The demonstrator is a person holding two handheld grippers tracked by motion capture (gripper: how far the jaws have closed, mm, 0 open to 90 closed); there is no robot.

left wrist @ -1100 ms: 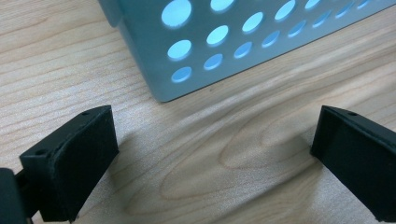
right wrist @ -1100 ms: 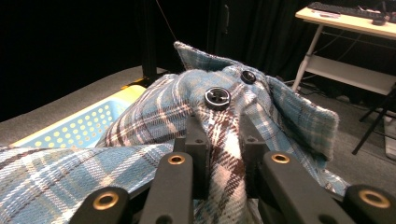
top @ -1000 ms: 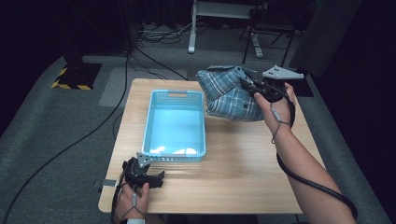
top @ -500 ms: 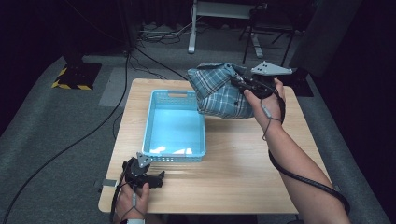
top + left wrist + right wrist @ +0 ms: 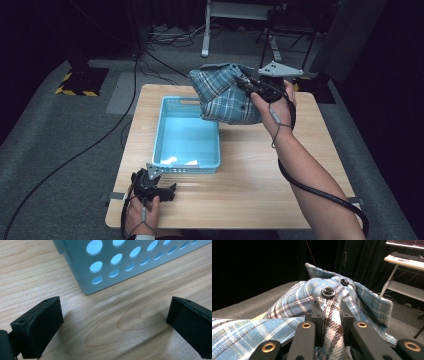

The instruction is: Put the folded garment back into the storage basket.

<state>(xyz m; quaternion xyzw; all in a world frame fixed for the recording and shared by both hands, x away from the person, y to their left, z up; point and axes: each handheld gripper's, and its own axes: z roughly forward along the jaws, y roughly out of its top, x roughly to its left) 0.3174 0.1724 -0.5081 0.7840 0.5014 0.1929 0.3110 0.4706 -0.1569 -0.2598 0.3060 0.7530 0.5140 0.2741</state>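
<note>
Plaid shirt [image 5: 225, 95] hangs bunched above the far right of the worktop [image 5: 260, 175], pinched in the right gripper [image 5: 248, 86] beside the blue basket [image 5: 162, 125]. Left gripper [image 5: 170, 190] rests wide apart, holding nothing, near the basket's near-left corner.

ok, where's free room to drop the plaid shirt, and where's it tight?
The basket floor is nearly bare, just white scraps by its near wall. The table is free right of the basket and along the near edge. Tight spots: the near-left corner, where the left gripper rests, and under the shirt.
</note>
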